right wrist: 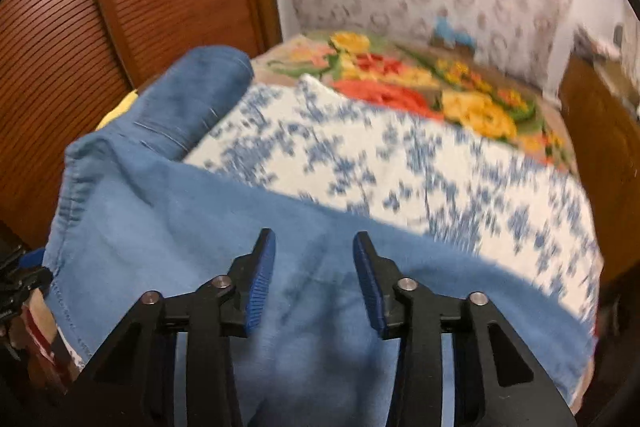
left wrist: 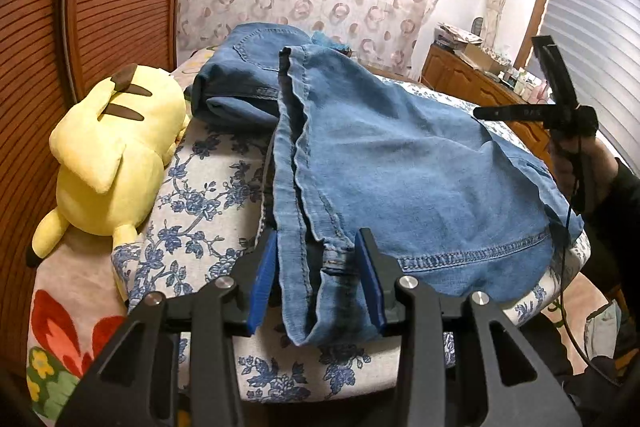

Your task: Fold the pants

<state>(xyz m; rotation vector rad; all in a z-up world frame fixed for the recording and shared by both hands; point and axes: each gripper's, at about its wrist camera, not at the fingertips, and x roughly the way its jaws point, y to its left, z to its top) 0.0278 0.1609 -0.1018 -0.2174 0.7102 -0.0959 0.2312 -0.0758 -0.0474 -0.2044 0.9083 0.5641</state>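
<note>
Blue denim pants lie folded on a white cloth with blue flowers spread over the bed. My left gripper is open at the near edge. A doubled fold of the denim lies between its blue pads, which do not clamp it. In the right wrist view, which is blurred, my right gripper is open just above the flat denim, with nothing pinched. A person's hand holds a black gripper frame at the right edge of the pants.
A yellow plush toy lies left of the pants. A darker folded denim bundle sits behind them. A slatted wooden panel stands at the left and a wooden dresser at the back right. A bright flowered blanket covers the far bed.
</note>
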